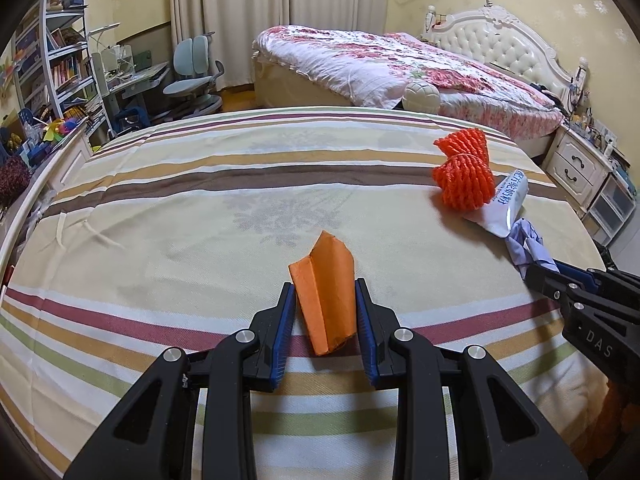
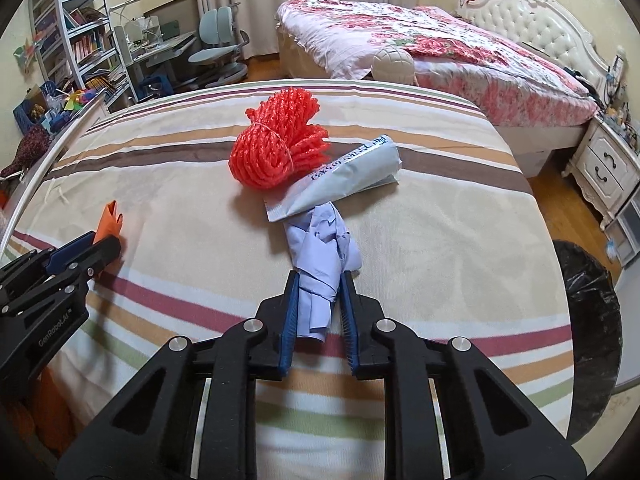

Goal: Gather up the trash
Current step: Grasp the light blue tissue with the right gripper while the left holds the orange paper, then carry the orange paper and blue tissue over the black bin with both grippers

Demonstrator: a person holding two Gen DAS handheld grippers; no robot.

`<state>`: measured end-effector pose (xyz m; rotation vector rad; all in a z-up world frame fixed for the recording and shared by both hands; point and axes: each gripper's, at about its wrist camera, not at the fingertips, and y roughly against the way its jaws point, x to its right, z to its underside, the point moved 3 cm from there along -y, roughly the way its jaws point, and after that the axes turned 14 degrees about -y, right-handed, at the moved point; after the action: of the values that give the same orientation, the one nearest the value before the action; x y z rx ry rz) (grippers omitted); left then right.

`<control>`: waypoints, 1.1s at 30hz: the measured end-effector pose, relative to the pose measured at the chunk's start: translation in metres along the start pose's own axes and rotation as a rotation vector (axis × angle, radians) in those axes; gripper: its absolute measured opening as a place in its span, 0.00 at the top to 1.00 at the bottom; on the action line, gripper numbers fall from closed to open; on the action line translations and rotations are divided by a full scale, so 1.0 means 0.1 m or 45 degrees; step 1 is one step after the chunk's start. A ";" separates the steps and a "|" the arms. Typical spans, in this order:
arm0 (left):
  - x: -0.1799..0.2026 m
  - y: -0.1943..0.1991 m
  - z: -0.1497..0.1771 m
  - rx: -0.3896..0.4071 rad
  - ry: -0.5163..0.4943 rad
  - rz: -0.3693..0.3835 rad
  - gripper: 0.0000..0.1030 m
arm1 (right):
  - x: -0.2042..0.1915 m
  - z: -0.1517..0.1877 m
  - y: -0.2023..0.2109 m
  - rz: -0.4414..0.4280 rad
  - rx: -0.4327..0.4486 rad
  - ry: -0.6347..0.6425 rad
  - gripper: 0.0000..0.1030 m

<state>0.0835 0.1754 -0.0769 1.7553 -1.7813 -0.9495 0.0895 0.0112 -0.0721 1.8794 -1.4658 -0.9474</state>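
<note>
Orange folded paper (image 1: 325,288) sits pinched between the left gripper (image 1: 325,304) pads on the striped bedsheet (image 1: 160,208); lift it straight up so the fold does not slip.

Pale blue crumpled paper (image 2: 320,264) is clamped by the right gripper (image 2: 318,296), its far end touching the grey foil pouch (image 2: 344,180) beside the red foam net (image 2: 272,152). Raise it clear before swinging to the black-lined bin (image 2: 588,320).

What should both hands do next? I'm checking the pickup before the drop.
Probably lift both off the striped bedspread. The left gripper is shut on the orange paper, the right gripper on the crumpled blue paper. The black-lined bin sits at the right.
</note>
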 end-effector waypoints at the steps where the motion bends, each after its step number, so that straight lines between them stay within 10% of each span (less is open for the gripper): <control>1: 0.02 0.01 0.00 0.002 -0.002 0.003 0.71 | 0.02 0.02 0.02 -0.002 0.002 -0.003 0.81; 33: 1.25 0.31 -0.30 0.119 -0.195 0.174 0.71 | 1.17 0.15 0.61 0.079 0.152 -0.227 0.81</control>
<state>0.0752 0.0460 -0.0523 1.6288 -2.0446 -0.9807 0.0596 -0.1170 -0.0546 1.8606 -1.7100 -1.0406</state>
